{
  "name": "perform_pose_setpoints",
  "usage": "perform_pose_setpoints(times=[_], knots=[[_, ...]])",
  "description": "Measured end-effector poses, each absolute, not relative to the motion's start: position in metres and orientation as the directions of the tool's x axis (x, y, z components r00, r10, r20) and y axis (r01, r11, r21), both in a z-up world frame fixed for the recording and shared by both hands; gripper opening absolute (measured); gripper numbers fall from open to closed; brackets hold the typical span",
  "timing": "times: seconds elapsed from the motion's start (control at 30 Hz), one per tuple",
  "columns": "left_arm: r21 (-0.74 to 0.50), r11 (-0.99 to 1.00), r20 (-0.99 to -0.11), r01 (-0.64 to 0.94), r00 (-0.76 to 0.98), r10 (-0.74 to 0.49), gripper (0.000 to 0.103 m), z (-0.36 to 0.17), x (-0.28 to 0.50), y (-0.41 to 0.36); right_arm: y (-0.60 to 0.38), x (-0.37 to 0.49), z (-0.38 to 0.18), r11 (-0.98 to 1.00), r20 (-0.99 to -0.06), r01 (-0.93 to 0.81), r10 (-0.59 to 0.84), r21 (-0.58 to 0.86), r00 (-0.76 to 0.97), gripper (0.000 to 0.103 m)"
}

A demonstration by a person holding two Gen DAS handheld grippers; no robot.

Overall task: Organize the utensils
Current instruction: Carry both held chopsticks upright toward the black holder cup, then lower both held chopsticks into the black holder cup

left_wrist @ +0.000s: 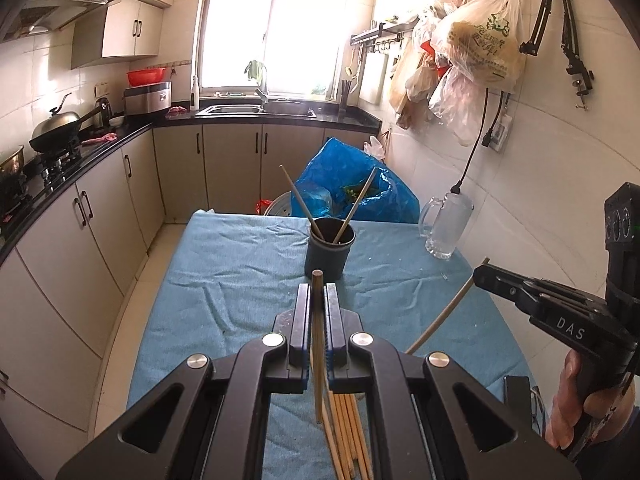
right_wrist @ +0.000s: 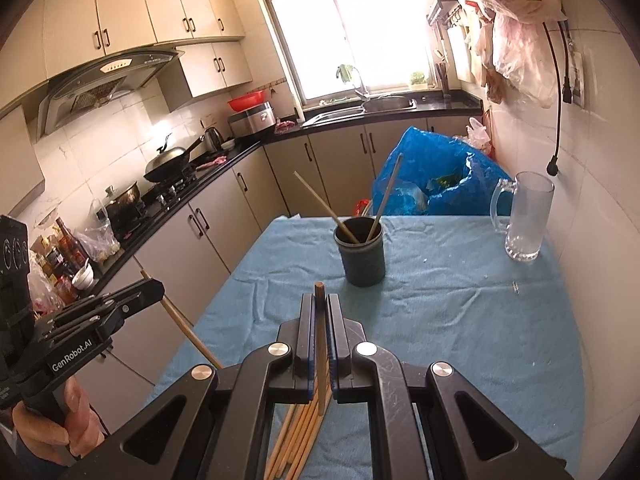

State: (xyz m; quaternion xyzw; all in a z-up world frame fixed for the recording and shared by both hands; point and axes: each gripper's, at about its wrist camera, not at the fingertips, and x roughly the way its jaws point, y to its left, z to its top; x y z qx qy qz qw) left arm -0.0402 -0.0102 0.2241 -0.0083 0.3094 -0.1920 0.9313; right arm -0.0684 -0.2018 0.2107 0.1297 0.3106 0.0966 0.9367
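A dark round holder (left_wrist: pixel 330 253) stands on the blue cloth with two chopsticks (left_wrist: pixel 299 199) leaning in it; it also shows in the right wrist view (right_wrist: pixel 363 251). My left gripper (left_wrist: pixel 318 292) is shut on a wooden chopstick (left_wrist: pixel 317 344), held upright above the cloth, short of the holder. My right gripper (right_wrist: pixel 320 304) is shut on another wooden chopstick (right_wrist: pixel 321 352), also upright. A pile of several loose chopsticks (left_wrist: pixel 348 436) lies on the cloth below both grippers, also in the right wrist view (right_wrist: pixel 298 436). Each gripper shows in the other's view, the right (left_wrist: pixel 478 274) and the left (right_wrist: pixel 158 286).
A clear glass mug (left_wrist: pixel 446 226) stands at the table's far right, near the tiled wall. A blue plastic bag (left_wrist: pixel 356 184) sits behind the table (left_wrist: pixel 240 264). Counter with wok (left_wrist: pixel 60 128) and stove runs along the left. Bags (left_wrist: pixel 472 48) hang on the right wall.
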Motion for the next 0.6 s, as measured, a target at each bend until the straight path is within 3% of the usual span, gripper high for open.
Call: perform_pose_setpoints(times=[0.6], knots=[[-0.123, 0.925, -0.539, 0.358, 0.759, -0.365, 0.005, 0.279, 0.055, -0.046, -0.225, 0.01, 0.269, 0.949, -0.508, -0.065, 0.222, 0.308, 0.832, 0.006]])
